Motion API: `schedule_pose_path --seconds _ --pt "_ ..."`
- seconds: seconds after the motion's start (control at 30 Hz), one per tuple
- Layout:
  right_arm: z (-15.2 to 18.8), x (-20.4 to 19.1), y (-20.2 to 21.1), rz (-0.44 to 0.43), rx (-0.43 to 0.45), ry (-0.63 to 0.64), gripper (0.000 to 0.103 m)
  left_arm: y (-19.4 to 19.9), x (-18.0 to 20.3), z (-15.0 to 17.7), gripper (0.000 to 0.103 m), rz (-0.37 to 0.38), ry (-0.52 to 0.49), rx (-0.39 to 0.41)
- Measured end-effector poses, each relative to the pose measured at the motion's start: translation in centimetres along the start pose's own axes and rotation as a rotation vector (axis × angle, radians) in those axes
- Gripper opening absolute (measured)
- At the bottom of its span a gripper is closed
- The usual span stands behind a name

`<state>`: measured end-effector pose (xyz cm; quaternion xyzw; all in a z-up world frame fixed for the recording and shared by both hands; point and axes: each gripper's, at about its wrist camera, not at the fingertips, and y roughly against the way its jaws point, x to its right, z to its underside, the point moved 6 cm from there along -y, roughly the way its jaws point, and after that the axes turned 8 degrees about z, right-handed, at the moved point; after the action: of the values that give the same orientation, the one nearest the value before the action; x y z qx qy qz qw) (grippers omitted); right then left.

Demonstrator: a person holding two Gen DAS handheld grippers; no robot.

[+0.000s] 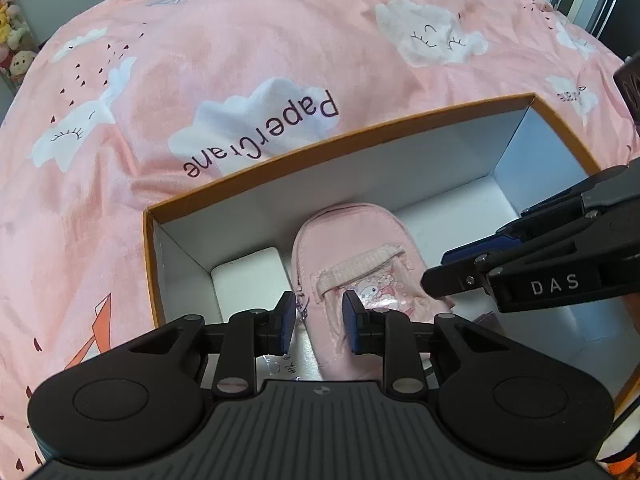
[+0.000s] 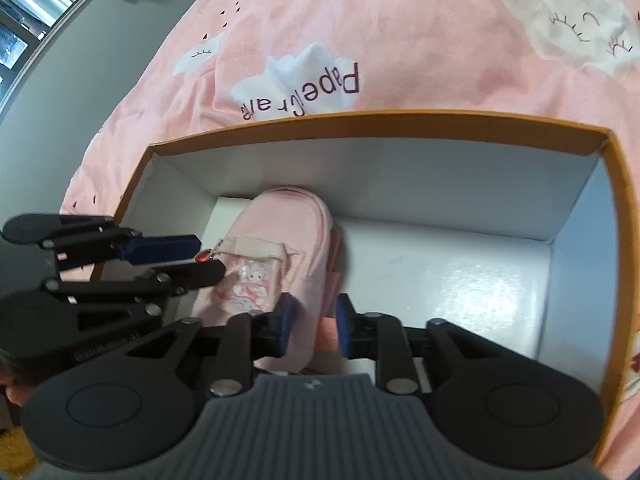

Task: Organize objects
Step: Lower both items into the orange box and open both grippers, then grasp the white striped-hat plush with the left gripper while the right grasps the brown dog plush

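The pink bag [image 1: 352,264] lies flat in the white box [image 1: 400,168] on the bed [image 1: 200,80], its rounded top pointing at the far wall. My left claw [image 1: 319,318] pinches its edge. My right claw [image 2: 313,326] pinches its other side.

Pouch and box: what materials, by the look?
Pouch: soft pink fabric, matte, with stitched seams and a ribbed webbing tab; its printed front window looks like clear plastic. Box: likely paperboard, with thin orange edges and a white, slightly glossy floor.
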<state>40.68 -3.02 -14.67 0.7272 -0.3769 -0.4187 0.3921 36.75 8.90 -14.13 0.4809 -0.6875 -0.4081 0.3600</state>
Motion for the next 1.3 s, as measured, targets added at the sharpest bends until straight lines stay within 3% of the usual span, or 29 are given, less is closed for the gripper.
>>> schedule_pose_path --seconds 0.17,0.23,0.3,0.4,0.63,0.8,0.97,1.03,1.3 --pt "0.1 -0.4 0.2 0.008 0.007 0.007 0.02 1.6 0.3 0.1 0.029 0.031 0.039 0.087" --pt "0.3 -0.7 1.5 0.017 0.032 0.025 0.024 3.1 1.0 0.1 0.029 0.041 0.036 0.143" --pt "0.7 -0.9 3.6 0.024 0.077 0.051 0.025 5.0 2.1 0.3 0.029 0.051 0.032 0.204" --pt "2.0 -1.1 7.5 0.026 0.156 0.075 0.035 7.9 4.3 0.8 0.029 0.099 0.021 0.274" --pt "8.2 0.7 15.4 0.11 0.309 0.058 0.036 13.0 10.6 4.3 0.029 0.194 -0.029 0.37" --pt "13.9 2.8 19.2 0.201 0.365 0.015 0.036 13.7 15.9 7.7 0.029 0.282 -0.118 0.359" --pt "20.1 5.4 20.5 0.285 0.343 -0.045 0.036 11.8 20.5 11.2 0.034 0.329 -0.185 0.291" --pt "22.1 6.6 20.3 0.304 0.317 -0.079 0.036 10.7 22.0 12.5 0.041 0.311 -0.222 0.274" --pt "28.1 7.4 18.6 0.289 0.226 -0.11 0.036 7.5 25.9 15.6 0.052 0.173 -0.444 0.184"
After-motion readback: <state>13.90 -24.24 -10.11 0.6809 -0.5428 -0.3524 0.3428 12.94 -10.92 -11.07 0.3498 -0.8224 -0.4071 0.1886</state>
